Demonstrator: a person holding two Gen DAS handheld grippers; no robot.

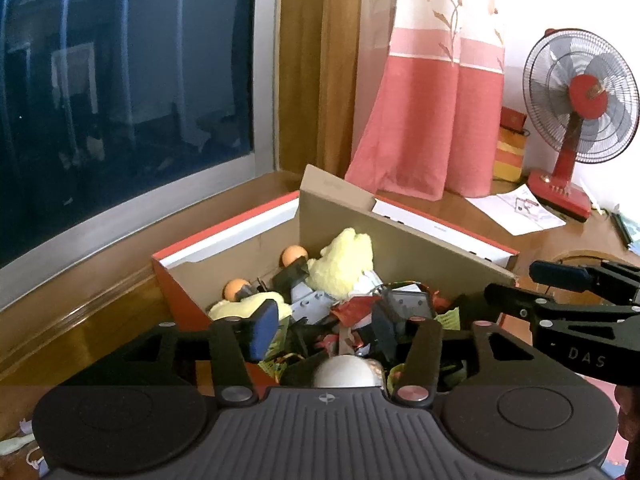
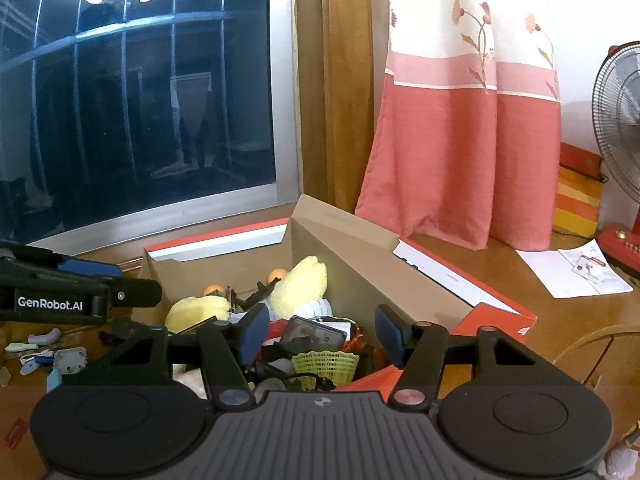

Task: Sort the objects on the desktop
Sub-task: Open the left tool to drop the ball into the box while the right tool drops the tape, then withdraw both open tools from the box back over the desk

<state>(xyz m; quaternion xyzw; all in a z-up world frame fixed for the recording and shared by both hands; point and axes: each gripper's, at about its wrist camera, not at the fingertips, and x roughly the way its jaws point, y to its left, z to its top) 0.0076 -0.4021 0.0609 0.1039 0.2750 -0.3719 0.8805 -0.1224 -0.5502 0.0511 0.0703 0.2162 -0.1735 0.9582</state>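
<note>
The right tongs [image 2: 320, 338] hang open above the cluttered cardboard box [image 2: 400, 280].

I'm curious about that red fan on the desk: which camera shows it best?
The left wrist view: the red fan shows whole there, with round grille, red hub, stem and base, standing beside the curtain. The right wrist view catches only part of its grille and base at the right edge.

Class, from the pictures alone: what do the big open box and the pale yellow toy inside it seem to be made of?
The open red-and-brown box looks like cardboard: matte brown inner walls, creased flaps, and a printed red outside. The pale yellow toy looks like plush fabric, probably stuffed: its surface is fuzzy and its outline soft and rounded.
</note>
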